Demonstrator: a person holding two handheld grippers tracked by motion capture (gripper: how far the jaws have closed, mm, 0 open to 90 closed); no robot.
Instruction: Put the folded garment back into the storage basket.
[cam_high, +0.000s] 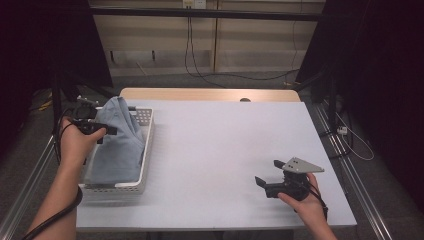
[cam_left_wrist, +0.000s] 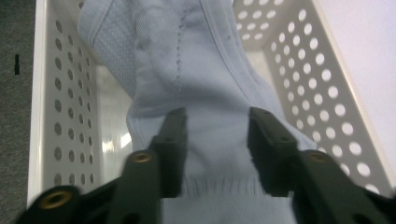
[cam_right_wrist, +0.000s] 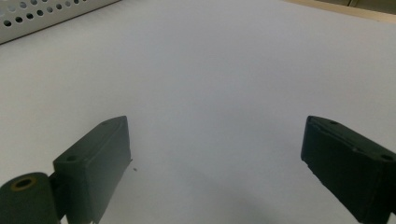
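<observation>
Left gripper (cam_left_wrist: 215, 135) is down over the white perforated basket (cam_high: 145, 150) at the left side of the bench (cam_high: 225, 150), and its jaws are pinched on a fold of the pale blue knitted garment (cam_left_wrist: 196, 70), cloth bunched between the pads close to the ribbed hem. In the high view that garment (cam_high: 117, 140) is pulled up into a peak above the basket rim while the rest of it lies slumped inside. Over on the other side, the right gripper (cam_high: 270, 175) sits low near the bench's near right corner, jaws spread wide with nothing between them, just bare white surface ahead of it in its own view. Now, this knit looks light and thoroughly floppy; it should drape and stretch instead of keeping any shape, and a thin pinch of one layer could slide out as the weight hangs. The ribbed hem or a seam looks the firmer place to take hold, and a second grip along that edge would likely spread it out. Watch the basket holes too, loose knit might catch there.
</observation>
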